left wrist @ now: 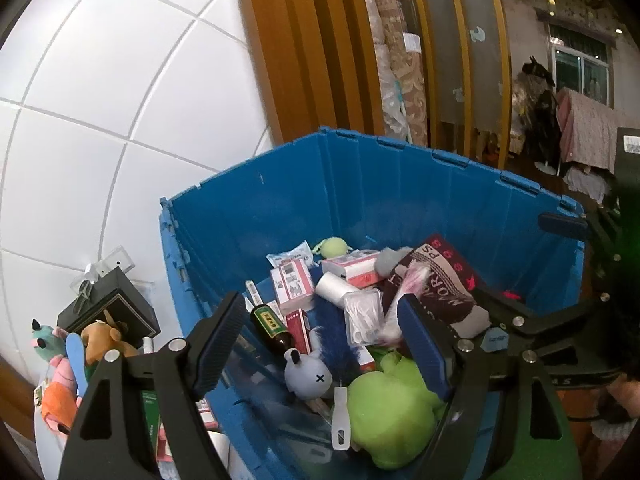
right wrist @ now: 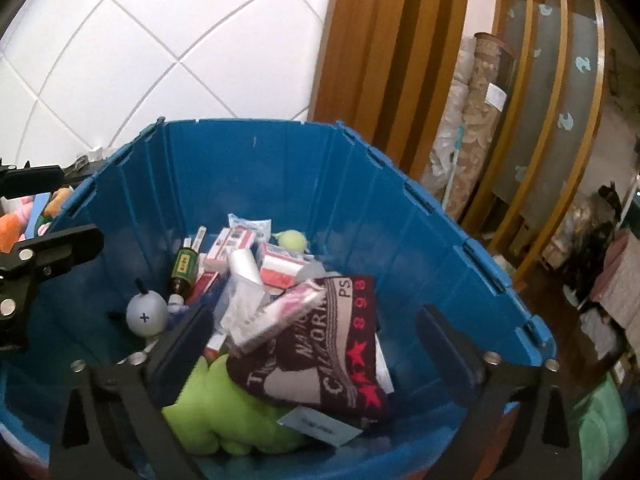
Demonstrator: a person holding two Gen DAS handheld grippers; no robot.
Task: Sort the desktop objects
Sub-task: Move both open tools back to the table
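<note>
Both claws, the left gripper (left wrist: 324, 346) and right gripper (right wrist: 316, 344), are held spread and empty above the deep blue plastic crate (right wrist: 256, 168), where sorted boxes and plush toys are piled, apparently just dropped.

A white tiled wall (left wrist: 100, 100) stands behind, with brown wooden slats (left wrist: 304, 48) beside it, rolled patterned fabric (left wrist: 400, 72) leaning there, and a pink cloth (left wrist: 588, 128) hanging farther off.

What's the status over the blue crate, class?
Left gripper and right gripper open, empty, above the blue crate. Dark printed cloth on top of green plush. Nothing blocking.
</note>
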